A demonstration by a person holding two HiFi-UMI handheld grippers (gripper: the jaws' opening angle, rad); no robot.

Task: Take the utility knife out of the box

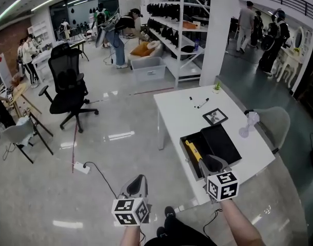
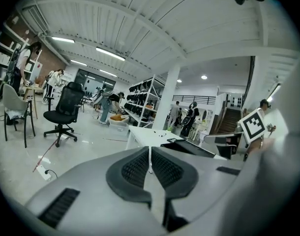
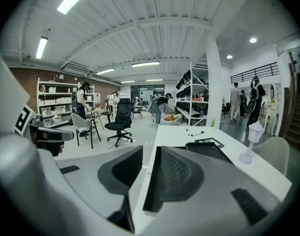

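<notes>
1. The bench is a white rectangle on a glossy grey floor in a large open workroom. Behind it are a white column and tall shelving, and several people stand further back.
2. An open black box sits at the near end of the bench. The yellow utility knife lies inside it, lengthwise along the box's left side, close to the bench's left edge.
3. Beyond the box are a small framed picture, two pens and a little plant at the far edge. A translucent goblet-shaped piece stands by the right edge.
4. The right gripper hangs over the bench's near edge with its tip at the near end of the box. No view shows whether it touches the box. Its fingers are released, with a clear gap between them and nothing in it.
5. The left gripper is over the floor, off the bench's left side and well apart from the box. Its fingers are clenched on nothing, with only a thin slit between the pads.
6. A grey chair crowds the bench's right edge.
7. The left side opens onto wide bare floor as far as a black office chair.
8. A power strip lies on that floor, and its cable runs toward the person's feet.
</notes>
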